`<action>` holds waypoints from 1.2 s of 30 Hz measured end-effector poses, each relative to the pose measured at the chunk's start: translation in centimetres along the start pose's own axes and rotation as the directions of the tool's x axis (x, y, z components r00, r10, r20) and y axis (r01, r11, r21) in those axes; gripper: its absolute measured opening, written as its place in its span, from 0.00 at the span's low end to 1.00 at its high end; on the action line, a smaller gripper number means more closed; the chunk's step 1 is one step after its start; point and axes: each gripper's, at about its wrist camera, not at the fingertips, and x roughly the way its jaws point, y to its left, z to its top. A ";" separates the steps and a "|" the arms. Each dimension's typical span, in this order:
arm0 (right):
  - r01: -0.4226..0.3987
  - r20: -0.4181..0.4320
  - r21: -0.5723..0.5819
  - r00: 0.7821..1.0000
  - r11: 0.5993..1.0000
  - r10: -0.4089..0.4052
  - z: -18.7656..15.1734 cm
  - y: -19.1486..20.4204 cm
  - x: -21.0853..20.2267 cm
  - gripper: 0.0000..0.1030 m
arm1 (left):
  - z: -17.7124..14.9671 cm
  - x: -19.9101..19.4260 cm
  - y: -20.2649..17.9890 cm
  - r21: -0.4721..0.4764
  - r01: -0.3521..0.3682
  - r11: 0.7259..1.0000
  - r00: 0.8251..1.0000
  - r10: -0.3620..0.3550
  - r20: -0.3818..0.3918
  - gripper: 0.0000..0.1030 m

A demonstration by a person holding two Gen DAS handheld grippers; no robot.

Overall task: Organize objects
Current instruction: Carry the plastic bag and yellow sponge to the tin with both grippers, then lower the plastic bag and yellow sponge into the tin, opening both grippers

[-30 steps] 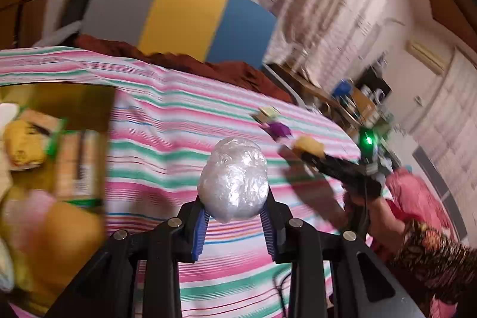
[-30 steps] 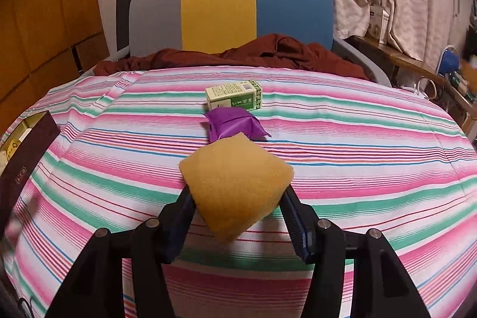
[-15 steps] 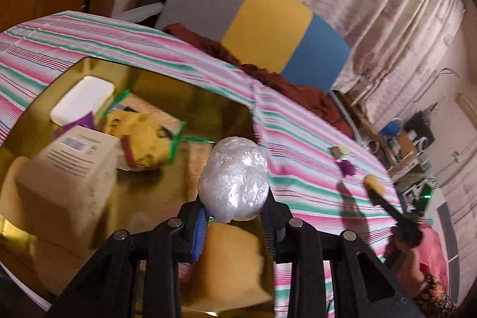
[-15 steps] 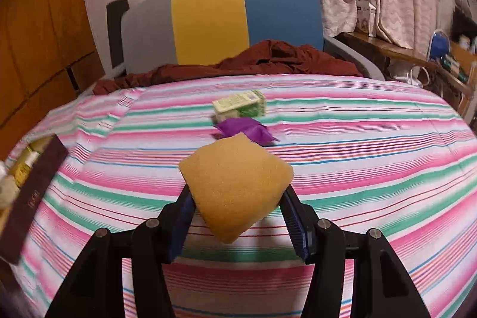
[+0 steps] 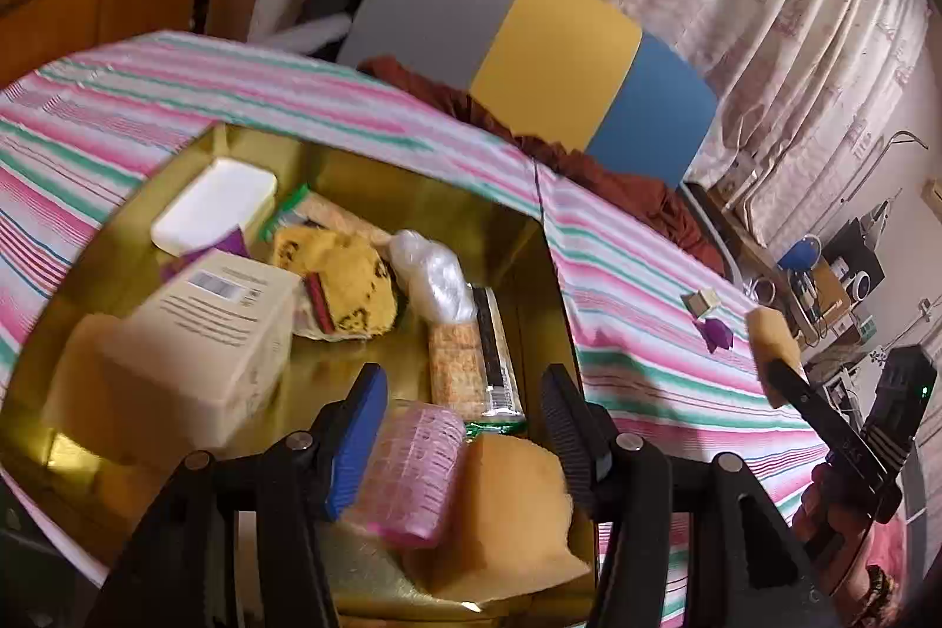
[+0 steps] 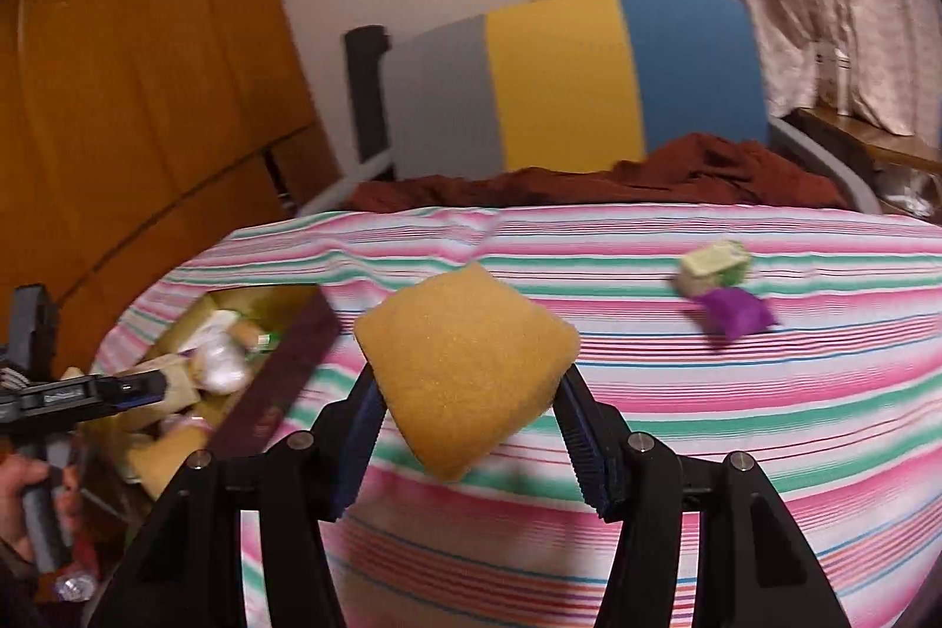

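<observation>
Your left gripper [image 5: 462,428] is wide open over the gold box [image 5: 412,201] and holds nothing. The clear plastic ball [image 5: 433,278] lies inside the box, next to the yellow cloth [image 5: 347,283] and the cracker pack [image 5: 471,372]. A pink roller [image 5: 415,472], a big cream box [image 5: 212,334] and a white soap bar [image 5: 215,204] sit in there too. Your right gripper [image 6: 468,437] squeezes the yellow sponge [image 6: 468,363] between both fingers, up over the striped blanket [image 6: 736,422]. A small green box [image 6: 712,266] and a purple packet [image 6: 733,313] touch each other on the blanket, well apart from the gold box.
</observation>
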 end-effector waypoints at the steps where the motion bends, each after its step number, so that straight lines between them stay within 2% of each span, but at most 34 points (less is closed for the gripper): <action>1: -0.013 -0.003 -0.005 1.000 1.000 0.013 0.1 0.9 0.3 0.57 | -0.2 -0.6 0.1 0.004 -0.001 1.000 1.000 0.001 0.019 0.54; 10: -0.123 -0.053 -0.047 0.991 0.991 0.120 0.9 7.7 3.0 0.57 | -1.5 -3.8 0.7 0.014 -0.010 1.000 0.992 0.008 0.127 0.55; 16: -0.167 -0.130 -0.074 0.979 0.983 0.157 2.1 12.7 6.9 0.57 | -2.1 -3.6 1.4 -0.010 0.003 1.000 0.994 -0.002 0.107 0.55; 19: -0.161 -0.159 -0.068 0.976 0.985 0.149 2.8 14.4 9.2 0.58 | -2.4 -3.5 1.4 -0.017 0.005 1.000 0.995 -0.003 0.095 0.55; 24: -0.158 -0.208 -0.003 0.966 0.987 0.154 3.7 15.2 13.1 0.58 | -2.5 -3.6 1.8 -0.041 0.003 0.999 0.995 0.001 0.096 0.55; 29: -0.097 -0.236 0.002 0.967 0.995 0.094 4.1 15.4 16.1 0.65 | -2.0 -4.4 2.6 -0.074 -0.010 0.997 0.992 0.019 0.122 0.55; 31: -0.069 -0.224 0.007 0.972 0.998 0.069 4.3 15.2 16.1 0.74 | -1.8 -4.6 2.9 -0.090 -0.011 0.996 0.991 0.023 0.132 0.55; 34: -0.076 -0.195 0.051 0.977 0.996 0.084 4.3 14.3 15.1 0.82 | -1.7 -4.7 3.3 -0.102 -0.014 0.995 0.990 0.029 0.139 0.55; 36: -0.072 -0.182 0.062 0.980 0.995 0.082 4.2 13.7 14.3 0.82 | -1.8 -4.6 3.3 -0.105 -0.014 0.994 0.990 0.029 0.138 0.55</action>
